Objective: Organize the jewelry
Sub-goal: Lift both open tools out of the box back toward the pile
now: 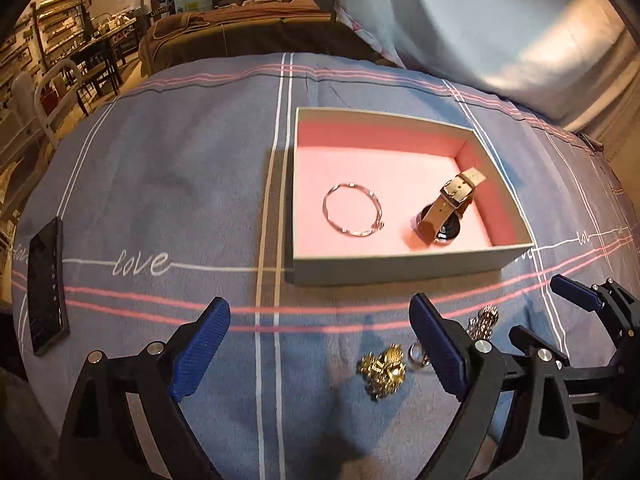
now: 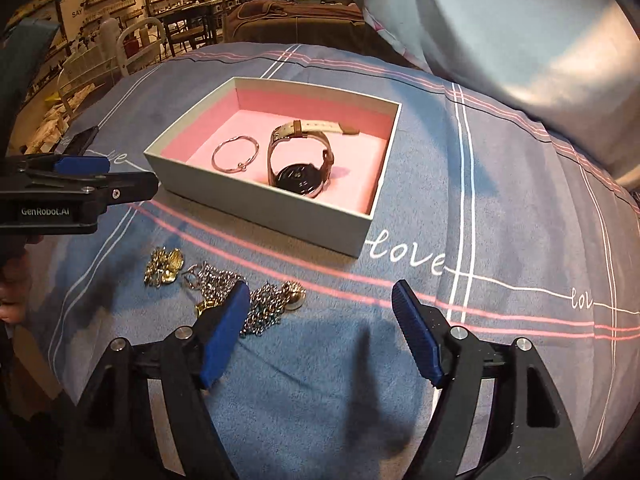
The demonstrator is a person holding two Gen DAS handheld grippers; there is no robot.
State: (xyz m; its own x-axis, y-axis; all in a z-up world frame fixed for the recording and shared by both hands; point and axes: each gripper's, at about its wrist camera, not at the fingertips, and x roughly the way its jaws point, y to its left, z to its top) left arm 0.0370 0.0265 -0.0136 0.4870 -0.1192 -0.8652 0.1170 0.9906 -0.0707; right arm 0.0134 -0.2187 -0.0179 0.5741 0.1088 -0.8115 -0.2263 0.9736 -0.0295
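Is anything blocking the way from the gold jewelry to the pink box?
Nothing visible does. The gold jewelry lies on bare bedspread just in front of the box, which is open on top. Only the box's low front wall must be lifted over.

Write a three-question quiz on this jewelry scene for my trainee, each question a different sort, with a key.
1. True or false: the thin silver bangle lies inside the grey cardboard box with pink lining.
2. Multiple choice: where is the gold ornate brooch?
A) inside the box
B) on the blue striped bedspread, outside the box
C) held in the left tongs
3. Fill in: the beige-strapped wristwatch with dark round case shares the box with the ____.

Key:
1. True.
2. B. The brooch lies on the bedspread between the open left tongs; the right tongs are open too, and the tangled silver chain lies beside their left finger.
3. Bangle.
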